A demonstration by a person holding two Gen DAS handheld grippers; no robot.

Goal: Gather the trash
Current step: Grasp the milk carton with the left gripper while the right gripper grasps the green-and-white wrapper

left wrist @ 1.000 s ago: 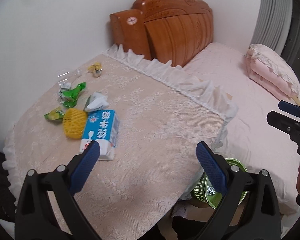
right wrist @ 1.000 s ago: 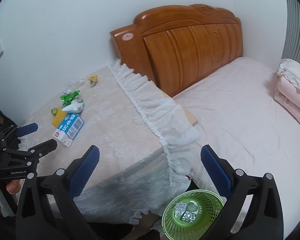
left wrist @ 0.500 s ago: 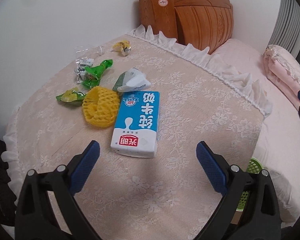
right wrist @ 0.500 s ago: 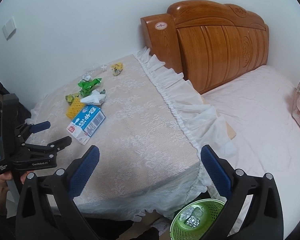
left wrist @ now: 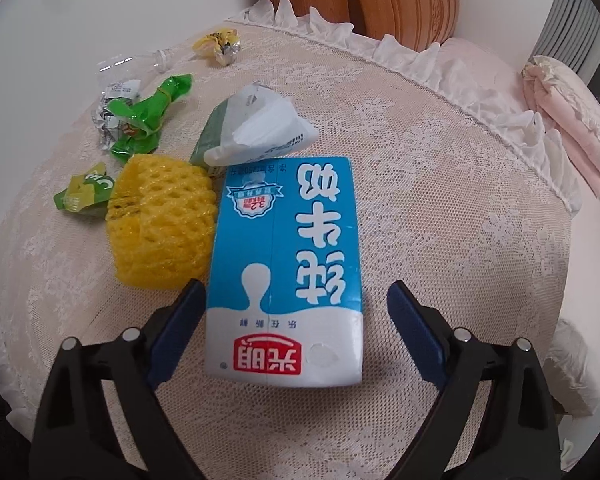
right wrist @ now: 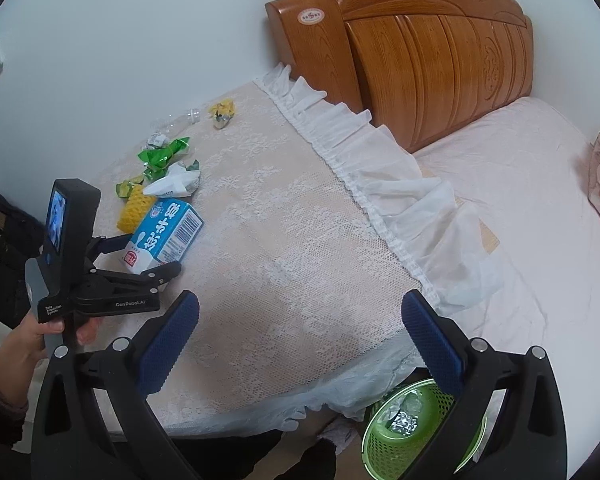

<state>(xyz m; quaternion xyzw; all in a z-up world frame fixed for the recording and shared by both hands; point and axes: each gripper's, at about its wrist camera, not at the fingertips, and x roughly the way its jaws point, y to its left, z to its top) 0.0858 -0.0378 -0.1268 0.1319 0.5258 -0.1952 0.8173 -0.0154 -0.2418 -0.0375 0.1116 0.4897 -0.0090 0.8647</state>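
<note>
The blue-and-white milk carton (left wrist: 286, 268) lies flat on the lace-covered table (left wrist: 440, 240), toward its left edge, with the left gripper (left wrist: 292, 308) straddling its near end, jaws spread wide to either side and not touching it. A yellow foam net (left wrist: 160, 224) rests against the carton's far side (green wrappers (left wrist: 148, 116) lie beyond, nearer the wall). The right gripper (right wrist: 300, 336) hangs wide open and empty over the table's front edge. A green basket (right wrist: 384, 440) stands on the floor below the front-right corner.

wooden headboard (right wrist: 428, 52), pink bed (right wrist: 520, 184), lace tablecloth (right wrist: 300, 264)
</note>
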